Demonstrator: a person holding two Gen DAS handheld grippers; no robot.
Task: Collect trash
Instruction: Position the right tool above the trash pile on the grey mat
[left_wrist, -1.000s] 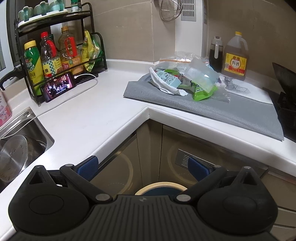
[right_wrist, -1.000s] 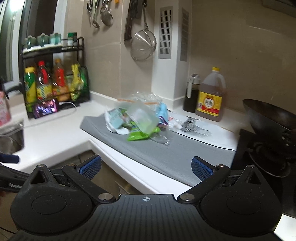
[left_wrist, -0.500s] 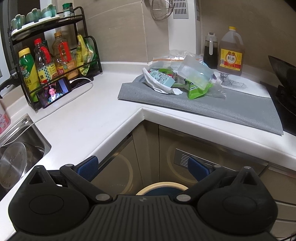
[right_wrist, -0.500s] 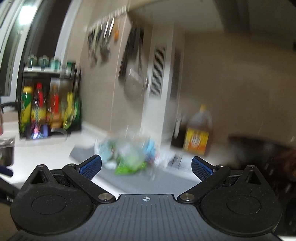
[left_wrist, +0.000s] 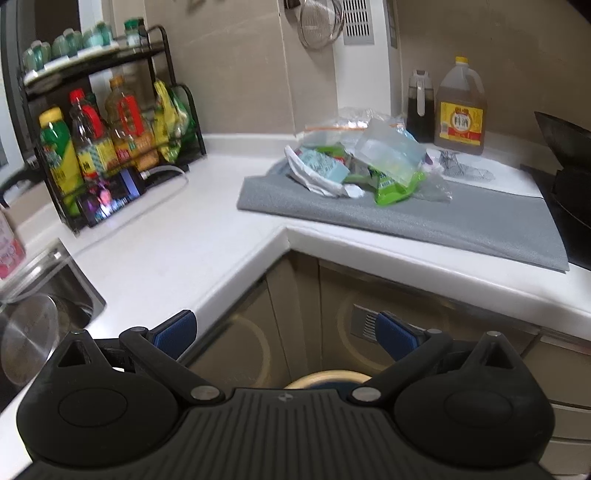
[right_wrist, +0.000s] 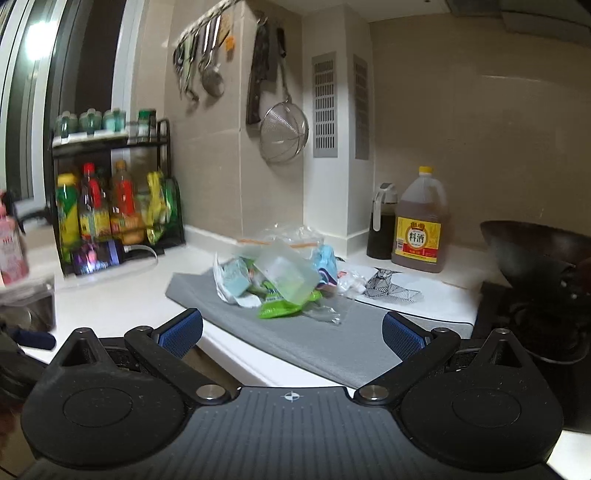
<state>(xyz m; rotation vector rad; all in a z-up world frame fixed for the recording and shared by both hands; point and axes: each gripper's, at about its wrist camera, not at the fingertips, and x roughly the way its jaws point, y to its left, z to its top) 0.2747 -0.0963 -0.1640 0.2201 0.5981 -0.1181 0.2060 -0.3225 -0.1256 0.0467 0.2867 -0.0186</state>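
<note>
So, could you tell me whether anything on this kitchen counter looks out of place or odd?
Yes: a loose pile of trash, made up of clear plastic bags, a green wrapper and crumpled packets, sits heaped on the grey mat beside the stove. Nothing looks spilled or broken. Both grippers are open and short of the pile.

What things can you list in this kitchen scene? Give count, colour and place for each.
trash pile: one heap, clear, green, blue and white wrappers, on the grey mat
grey mat: one, counter
jug: one, amber with yellow cap, by the wall
dark bottle: one, left of the jug
rack: one, black, holding bottles
phone: one, lit, against the rack
strainer: one, metal, hanging
wok: one, black, right
sink: one, steel, left
left gripper: open, empty
right gripper: open, empty
</note>
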